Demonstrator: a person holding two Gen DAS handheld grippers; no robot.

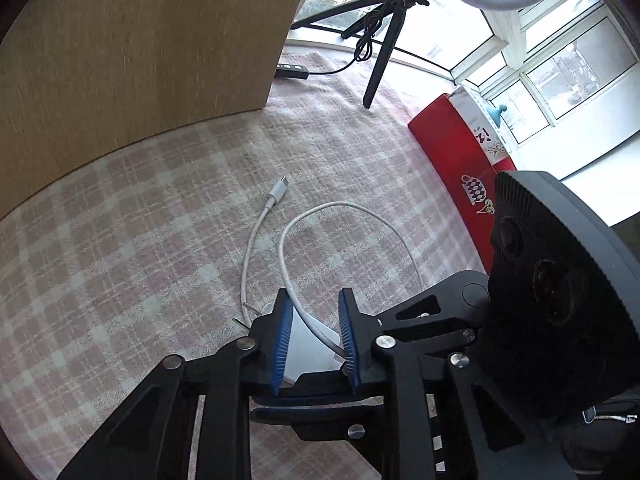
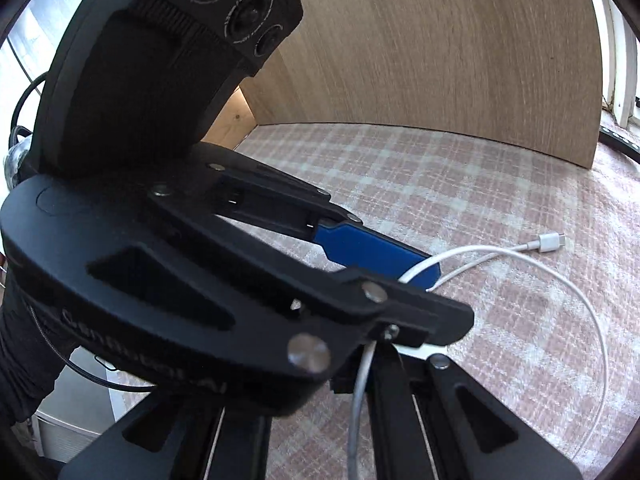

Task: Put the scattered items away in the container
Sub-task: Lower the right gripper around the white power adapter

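Note:
A white charging cable (image 1: pixel 280 248) loops over the pink checked cloth (image 1: pixel 120 260), its USB-C plug (image 1: pixel 278 190) lying free. My left gripper (image 1: pixel 315 300) has its blue pads against the sides of the white charger block (image 1: pixel 306 344), whose metal prongs (image 1: pixel 242 320) stick out to the left. In the right wrist view the left gripper (image 2: pixel 432 292) crosses in front, and the cable (image 2: pixel 592 320) comes out between its fingers. My right gripper (image 2: pixel 370 376) sits just behind it, shut on the cable (image 2: pixel 356 408) near the charger; its tips are mostly hidden.
A wooden panel (image 1: pixel 140 48) stands upright at the back of the cloth. A red printed box (image 1: pixel 452 168) lies on the right. Beyond it stand a ring-light tripod (image 1: pixel 384 60) with a black cord and a window (image 1: pixel 560 64). A black strip (image 1: pixel 291 71) lies by the panel's edge.

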